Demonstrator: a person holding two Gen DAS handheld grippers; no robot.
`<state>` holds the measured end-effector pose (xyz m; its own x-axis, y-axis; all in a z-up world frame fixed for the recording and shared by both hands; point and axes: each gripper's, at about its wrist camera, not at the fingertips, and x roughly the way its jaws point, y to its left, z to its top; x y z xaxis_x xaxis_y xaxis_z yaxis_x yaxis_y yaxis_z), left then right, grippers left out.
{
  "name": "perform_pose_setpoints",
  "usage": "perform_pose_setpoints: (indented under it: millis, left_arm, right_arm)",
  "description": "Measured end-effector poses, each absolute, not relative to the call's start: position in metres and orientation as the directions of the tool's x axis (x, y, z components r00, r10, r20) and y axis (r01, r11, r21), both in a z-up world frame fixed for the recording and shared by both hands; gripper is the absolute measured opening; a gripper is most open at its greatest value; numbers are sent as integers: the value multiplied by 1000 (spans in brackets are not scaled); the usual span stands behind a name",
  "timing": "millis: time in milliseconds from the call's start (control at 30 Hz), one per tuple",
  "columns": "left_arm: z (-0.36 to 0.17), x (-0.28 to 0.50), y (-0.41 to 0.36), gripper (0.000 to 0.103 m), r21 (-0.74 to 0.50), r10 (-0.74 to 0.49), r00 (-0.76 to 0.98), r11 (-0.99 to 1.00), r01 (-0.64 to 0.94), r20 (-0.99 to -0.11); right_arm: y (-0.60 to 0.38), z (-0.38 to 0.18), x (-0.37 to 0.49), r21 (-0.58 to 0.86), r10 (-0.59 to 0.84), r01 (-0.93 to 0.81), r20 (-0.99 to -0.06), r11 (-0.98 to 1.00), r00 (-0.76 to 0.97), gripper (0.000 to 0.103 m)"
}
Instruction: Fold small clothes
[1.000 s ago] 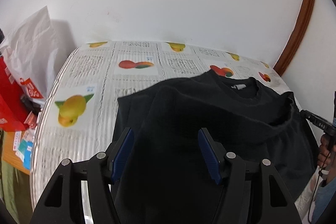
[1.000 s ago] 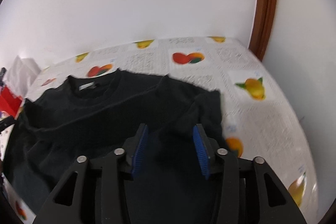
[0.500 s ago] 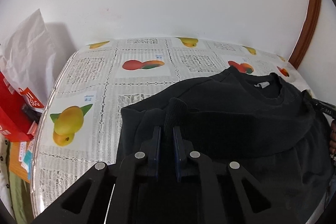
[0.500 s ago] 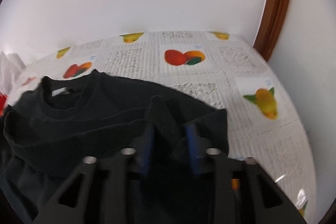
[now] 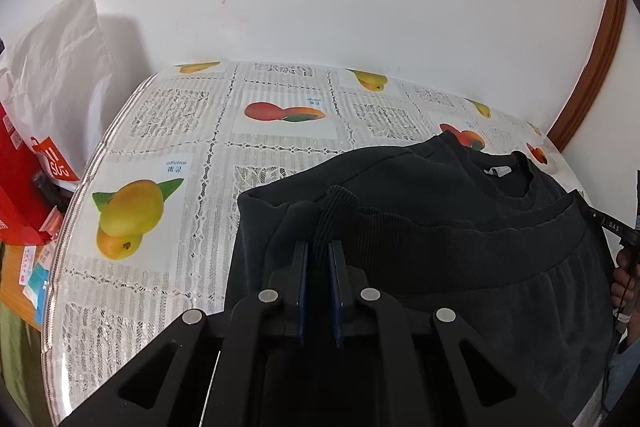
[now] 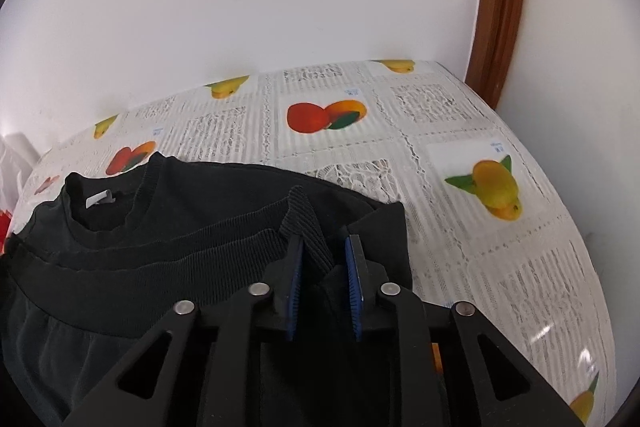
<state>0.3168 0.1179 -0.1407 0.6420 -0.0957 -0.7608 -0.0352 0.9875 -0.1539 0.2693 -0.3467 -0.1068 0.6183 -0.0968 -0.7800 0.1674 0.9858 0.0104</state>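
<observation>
Black sweatshirt [image 5: 460, 227] hem runs left-right between left gripper [image 5: 319, 267] and right gripper [image 6: 324, 267], both clamped on its ribbing; collar [image 6: 108, 211] lies farther.

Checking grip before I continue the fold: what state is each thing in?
Left gripper: shut on the hem.
Right gripper: jaws pinching the hem, a gap left between them.
Shirt: black, hem folded up near the collar.
Tablecloth: flat.

Left claw [image 5: 319, 259] clamped tight; right claw [image 6: 323, 255] slightly parted.
</observation>
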Motion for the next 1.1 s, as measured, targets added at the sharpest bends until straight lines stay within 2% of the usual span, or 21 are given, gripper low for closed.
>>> perform_pose_setpoints:
  millis: [167, 267, 333, 400, 533, 600, 700, 800, 933, 1100]
  left_arm:
    - [-131, 307, 114, 14, -138, -82, 641, 990, -38, -763]
    - [-123, 296, 115, 14, -138, -77, 644, 989, -45, -761]
    - [-119, 287, 117, 17, -145, -79, 649, 988, -48, -756]
    - [-115, 278, 117, 25, -143, -72, 655, 988, -56, -752]
    - [-106, 253, 119, 34, -156, -80, 667, 986, -56, -741]
    - [-103, 240, 120, 44, -161, -81, 672, 985, -58, -736]
    - [-100, 219, 121, 51, -167, -82, 686, 984, -58, -723]
    - [-102, 198, 128, 61, -183, -90, 678, 981, -67, -730]
    - [-113, 167, 142, 63, -218, -109, 655, 972, -87, -748]
    - [-133, 136, 153, 64, -276, -173, 620, 958, -74, -765]
  right_arm:
    - [-335, -86, 246, -5, -118, 178, -765, 984, 633, 28]
    - [-318, -72, 228, 0, -92, 141, -757, 990, 647, 35]
    - [-304, -65, 216, 0, -77, 117, -752, 993, 655, 40]
    - [-293, -60, 205, -3, -69, 101, -747, 995, 661, 45]
    - [-267, -54, 180, -9, -55, 71, -738, 997, 673, 45]
    - [-257, -53, 171, 5, -43, 70, -739, 998, 673, 45]
    - [-236, -55, 159, 43, 27, 9, -764, 999, 645, 45]
    - [-214, -60, 146, -5, -20, 24, -747, 1000, 665, 45]
    - [-182, -74, 136, 38, 71, -65, -773, 997, 630, 45]
    - [-145, -102, 128, -22, 56, -120, -791, 993, 609, 45]
